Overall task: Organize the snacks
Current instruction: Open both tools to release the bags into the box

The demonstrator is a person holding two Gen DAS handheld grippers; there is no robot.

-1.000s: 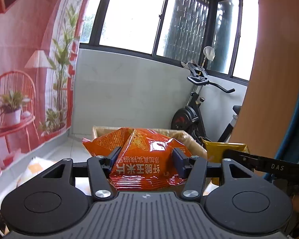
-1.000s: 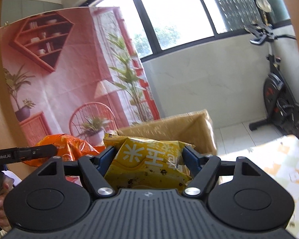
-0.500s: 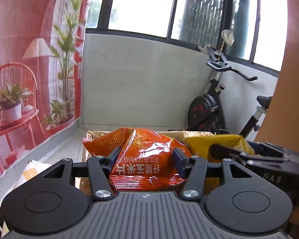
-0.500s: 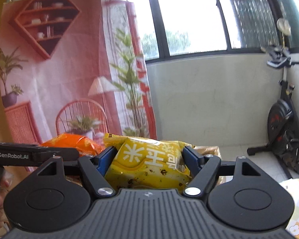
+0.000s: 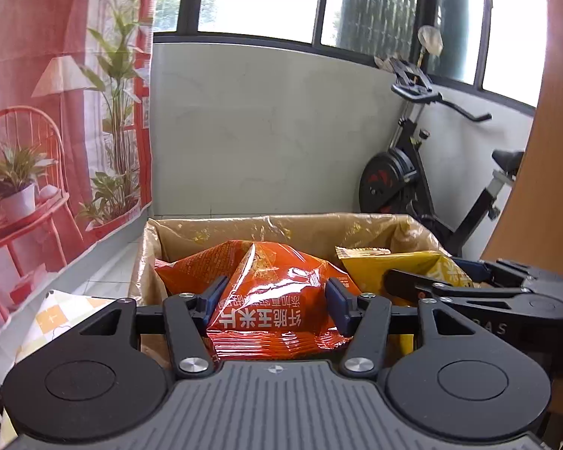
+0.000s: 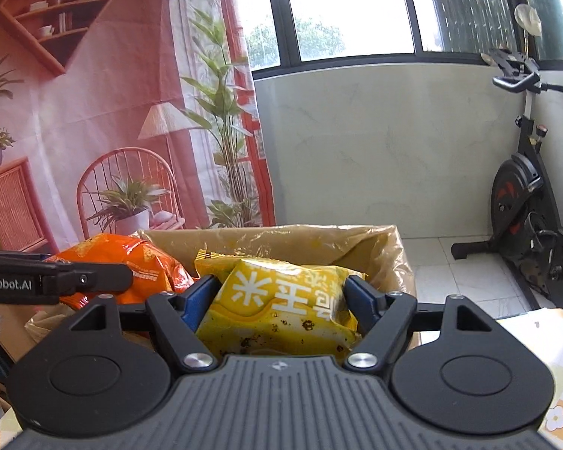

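Observation:
My left gripper (image 5: 276, 298) is shut on an orange snack bag (image 5: 274, 292) and holds it over the open cardboard box (image 5: 244, 227) lined with plastic. My right gripper (image 6: 281, 298) is shut on a yellow snack bag (image 6: 281, 303) over the same box (image 6: 356, 240). In the left wrist view the yellow bag (image 5: 413, 262) and the right gripper (image 5: 480, 292) show at the right. In the right wrist view the orange bag (image 6: 131, 258) and the left gripper (image 6: 52, 279) show at the left.
An exercise bike (image 5: 413, 172) stands behind the box at the right; it also shows in the right wrist view (image 6: 525, 195). A printed red backdrop (image 5: 37, 112) hangs at the left. A checked tablecloth (image 6: 544, 356) lies under the box. A wooden panel (image 5: 544, 150) stands at the right.
Both grippers have tilted down and come closer to the box with their bags; the box's inside now shows beneath the bags. The two grippers have drawn nearer each other.

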